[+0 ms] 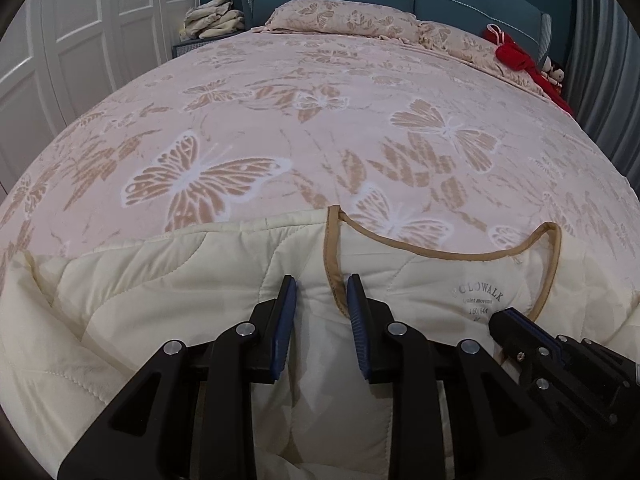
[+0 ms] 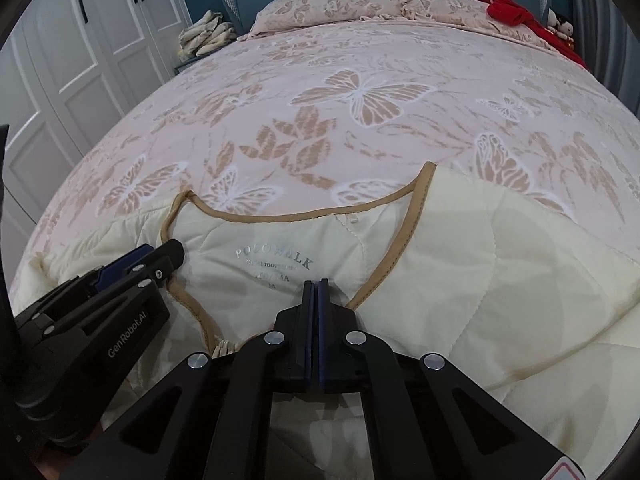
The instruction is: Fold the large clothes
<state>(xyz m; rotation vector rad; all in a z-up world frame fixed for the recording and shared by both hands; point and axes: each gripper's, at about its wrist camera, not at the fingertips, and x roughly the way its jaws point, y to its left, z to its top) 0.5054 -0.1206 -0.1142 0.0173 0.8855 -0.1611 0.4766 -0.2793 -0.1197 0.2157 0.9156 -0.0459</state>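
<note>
A cream quilted jacket (image 1: 160, 280) with tan trim lies spread at the near edge of the bed, its inside label facing up; it also shows in the right wrist view (image 2: 500, 260). My left gripper (image 1: 322, 284) is open, its jaws on either side of the left front trim near the collar. It also shows in the right wrist view (image 2: 160, 256). My right gripper (image 2: 317, 286) has its jaws together, just below the label by the right trim; no cloth shows between the pads. It also shows in the left wrist view (image 1: 504, 320).
The bed (image 1: 320, 100) has a pink butterfly cover and two pillows (image 2: 328, 8) at the teal headboard. Red cloth (image 2: 508, 10) lies at the far right. Folded cream clothes (image 1: 212, 20) sit on a nightstand. White wardrobe doors (image 2: 80, 60) stand to the left.
</note>
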